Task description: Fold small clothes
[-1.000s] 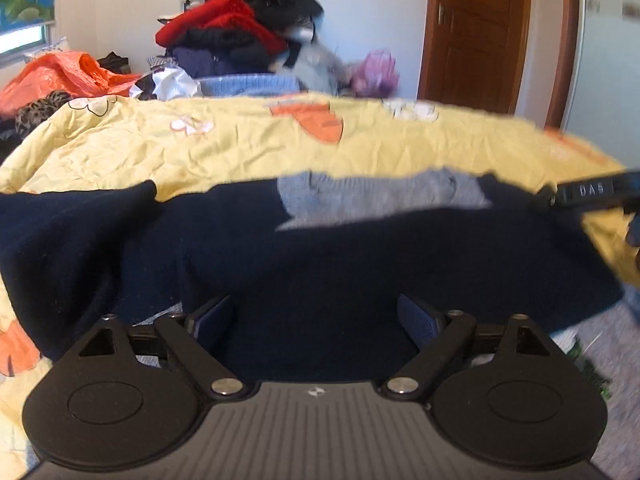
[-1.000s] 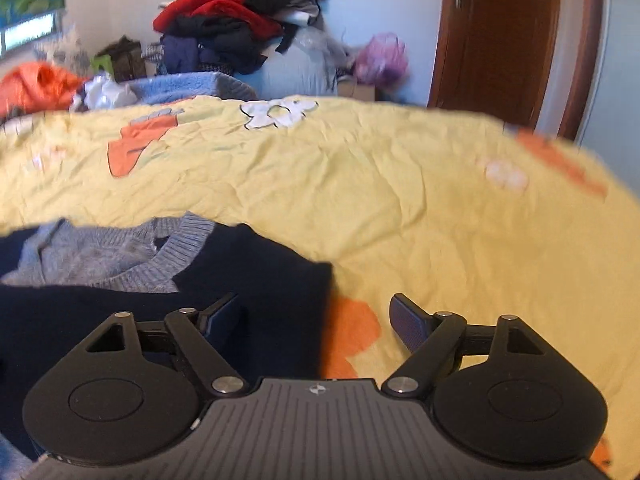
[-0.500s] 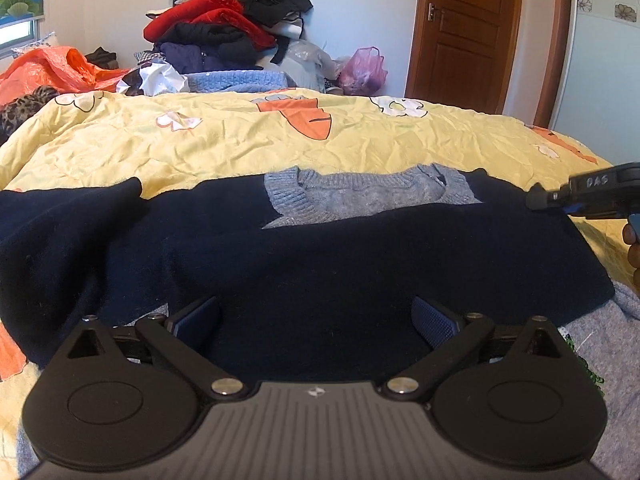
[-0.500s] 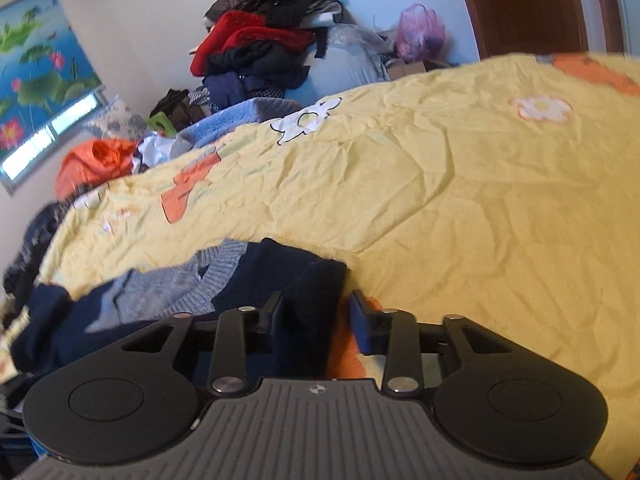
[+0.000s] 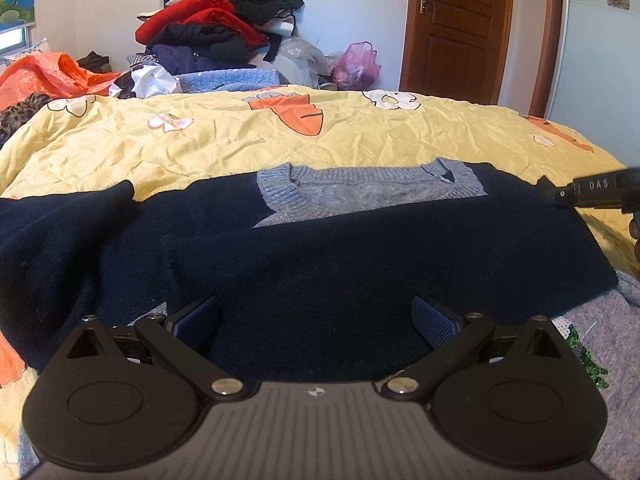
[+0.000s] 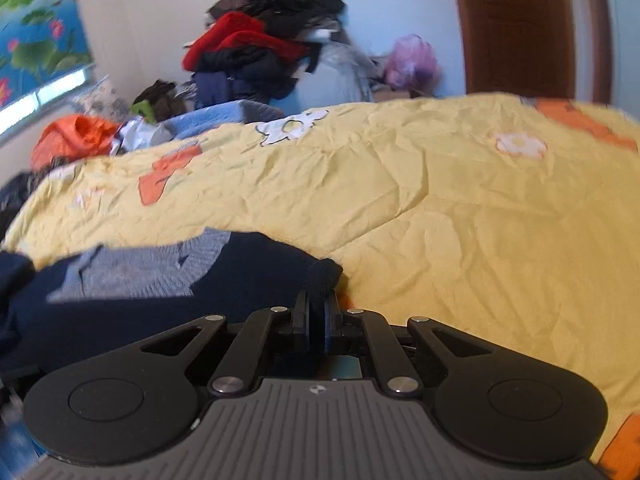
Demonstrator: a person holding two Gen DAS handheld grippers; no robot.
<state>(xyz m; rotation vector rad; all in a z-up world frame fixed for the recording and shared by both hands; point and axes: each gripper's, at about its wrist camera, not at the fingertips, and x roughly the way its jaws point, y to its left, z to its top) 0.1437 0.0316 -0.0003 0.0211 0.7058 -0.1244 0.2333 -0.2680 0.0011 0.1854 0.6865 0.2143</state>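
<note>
Now right hand-held gripper (image 6: 316, 316) clenched on navy sweater (image 5: 320, 248) corner, left hand-held gripper (image 5: 316, 320) spread wide

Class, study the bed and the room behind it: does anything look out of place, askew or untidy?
Yes. The navy sweater lies askew, one sleeve sprawled sideways. Behind the yellow bedspread, a clothes heap is piled up loosely rather than folded.

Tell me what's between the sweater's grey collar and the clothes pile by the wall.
Only the yellow quilt with its carrot print lies between the collar and the pile, as the left wrist view shows.
</note>
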